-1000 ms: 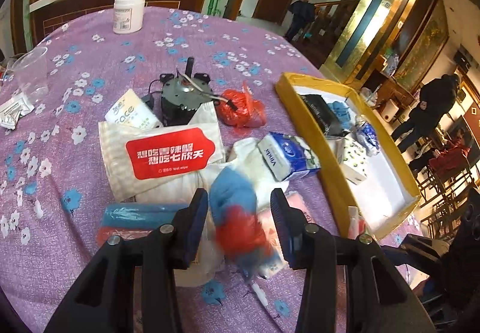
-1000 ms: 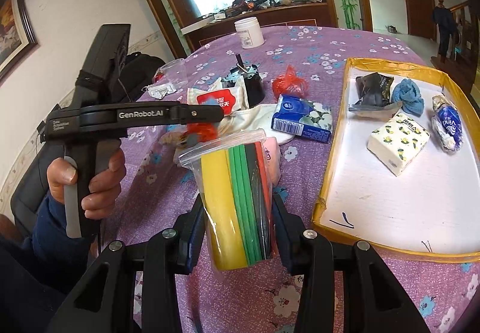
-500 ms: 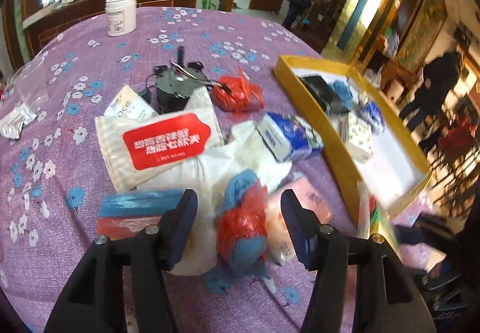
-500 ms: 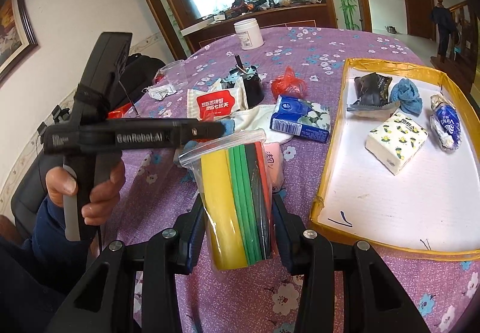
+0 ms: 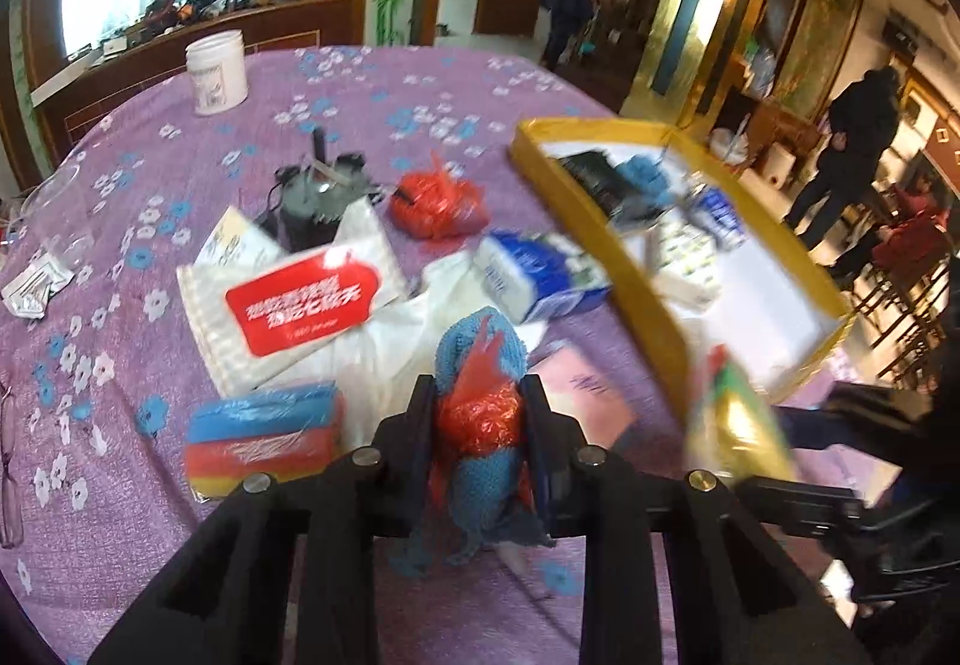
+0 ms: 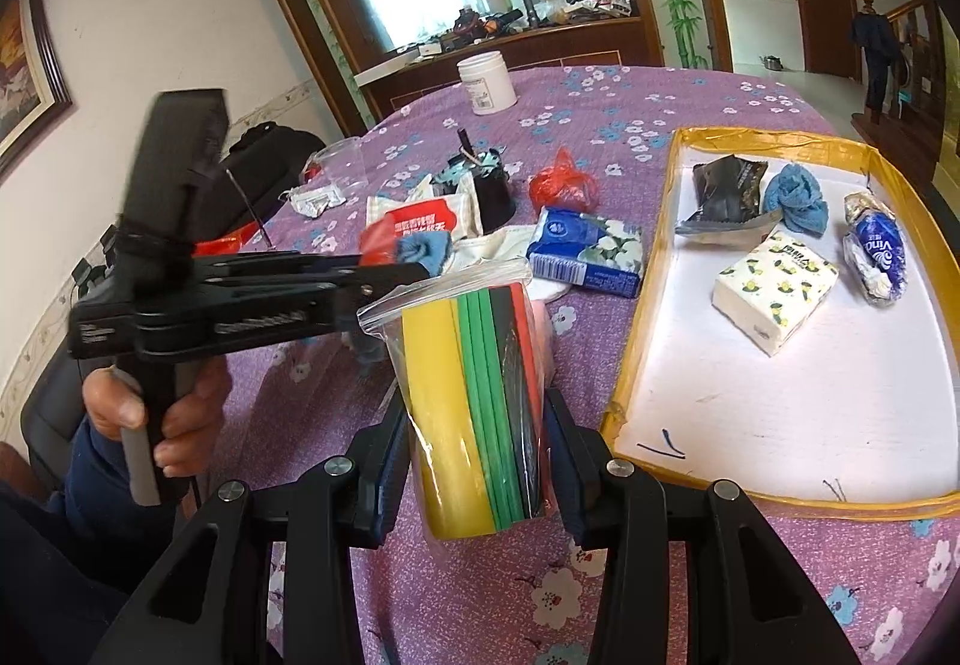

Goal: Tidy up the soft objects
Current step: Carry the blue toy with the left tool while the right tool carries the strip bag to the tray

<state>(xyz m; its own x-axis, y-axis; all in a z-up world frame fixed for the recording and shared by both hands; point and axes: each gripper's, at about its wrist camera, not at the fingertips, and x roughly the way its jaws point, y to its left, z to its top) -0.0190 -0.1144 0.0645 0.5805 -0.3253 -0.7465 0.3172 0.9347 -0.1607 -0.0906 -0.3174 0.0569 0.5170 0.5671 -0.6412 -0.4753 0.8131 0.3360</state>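
Left gripper [image 5: 478, 428]: jaws closing, fingers [image 5: 414, 425] pressed on a blue cloth bundle wrapped in red plastic [image 5: 478, 413], just beside the wet-wipe pack [image 5: 288, 299] on the purple worktop [image 5: 372, 89]. Right gripper [image 6: 474, 455]: fingers partly apart, clamping a bagged stack of sponges [image 6: 474, 395], near the yellow-rimmed tray [image 6: 636, 365].

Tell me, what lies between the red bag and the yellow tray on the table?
In the right wrist view, the blue tissue pack lies between the red bag and the tray; only purple cloth fills the rest.
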